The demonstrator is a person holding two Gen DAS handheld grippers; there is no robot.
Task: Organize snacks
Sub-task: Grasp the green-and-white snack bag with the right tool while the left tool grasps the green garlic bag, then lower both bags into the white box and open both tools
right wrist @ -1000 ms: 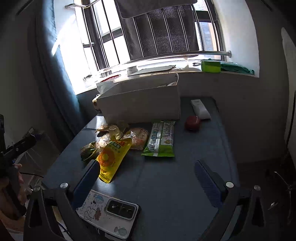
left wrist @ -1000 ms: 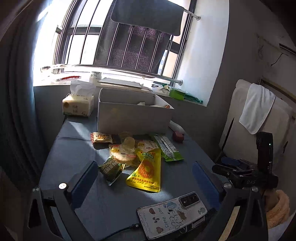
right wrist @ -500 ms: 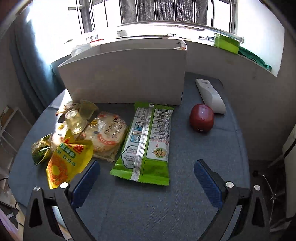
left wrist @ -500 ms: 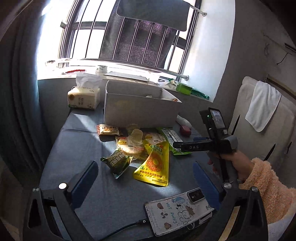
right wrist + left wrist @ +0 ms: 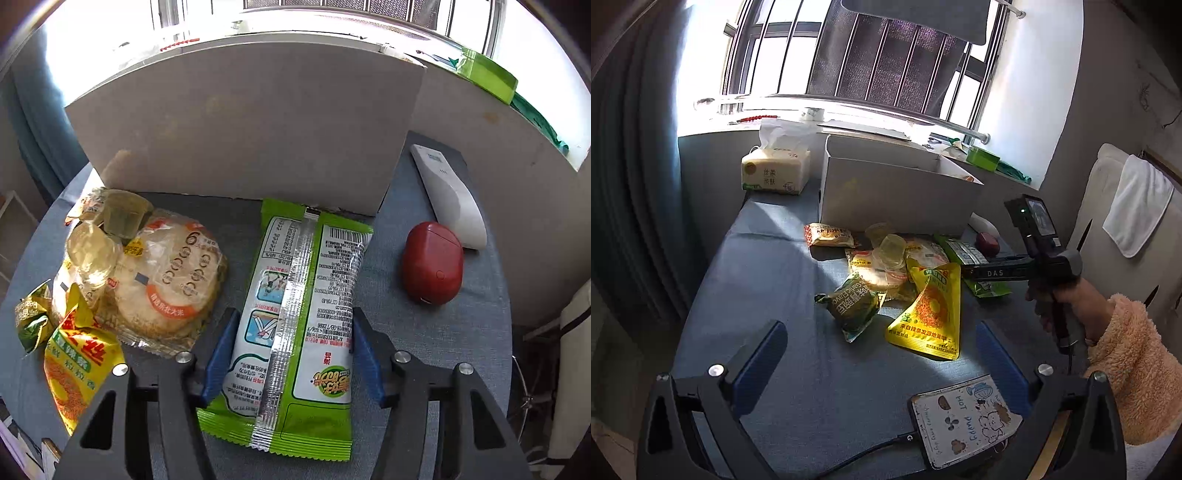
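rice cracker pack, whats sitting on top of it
Two clear jelly cups rest on the rice cracker pack at its left end. The yellow pouch overlaps its near-left corner. Whatever lies beneath the pack is hidden.

Ahead of my left gripper, sun pours through a barred window [image 5: 827,55] onto the blue-grey tabletop [image 5: 768,280]. A dark curtain [image 5: 631,184] hangs to its left; to its right stands a pale chair, I think, draped with a white towel [image 5: 1137,206].
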